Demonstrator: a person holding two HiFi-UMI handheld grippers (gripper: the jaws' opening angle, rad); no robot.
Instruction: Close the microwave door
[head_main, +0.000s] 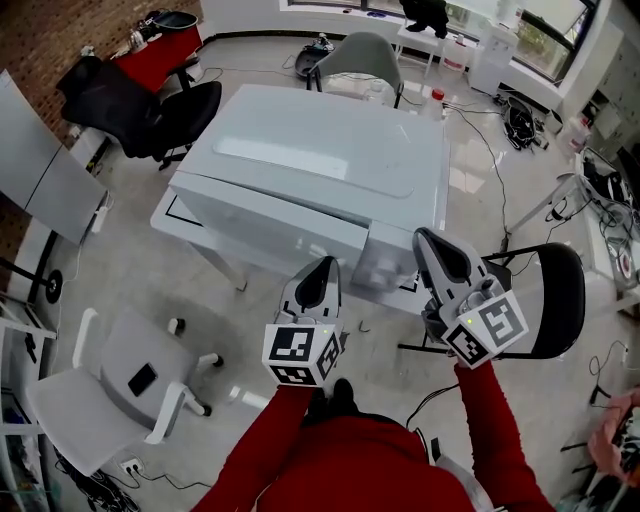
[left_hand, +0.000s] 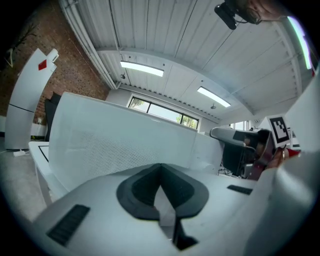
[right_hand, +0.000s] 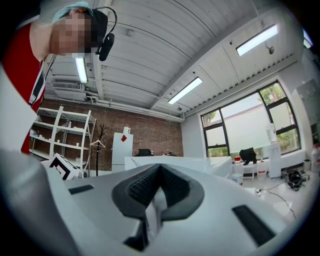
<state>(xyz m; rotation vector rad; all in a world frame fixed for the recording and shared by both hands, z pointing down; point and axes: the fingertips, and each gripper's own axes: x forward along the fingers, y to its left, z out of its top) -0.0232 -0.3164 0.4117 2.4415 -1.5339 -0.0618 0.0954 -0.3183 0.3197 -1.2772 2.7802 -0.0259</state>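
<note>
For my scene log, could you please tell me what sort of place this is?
Probably a lab or workshop-style office: it has a bare brick wall, a white swivel chair among other office chairs, and loose cables on the floor.

My left tool (head_main: 322, 270) and right tool (head_main: 428, 240) are pale grey with black pads (left_hand: 140, 189). Each cube (head_main: 300, 355) wears black squares on white. My sleeves (head_main: 270, 450) are red. The microwave (head_main: 320, 160) is white all over, with a fine dotted mesh across its front. The surface (head_main: 165, 218) under it is white, edged with a thin black line. The floor (head_main: 130, 270) is light grey, the wall (head_main: 40, 35) red-brown brick, and one chair (head_main: 185, 110) black.
</note>
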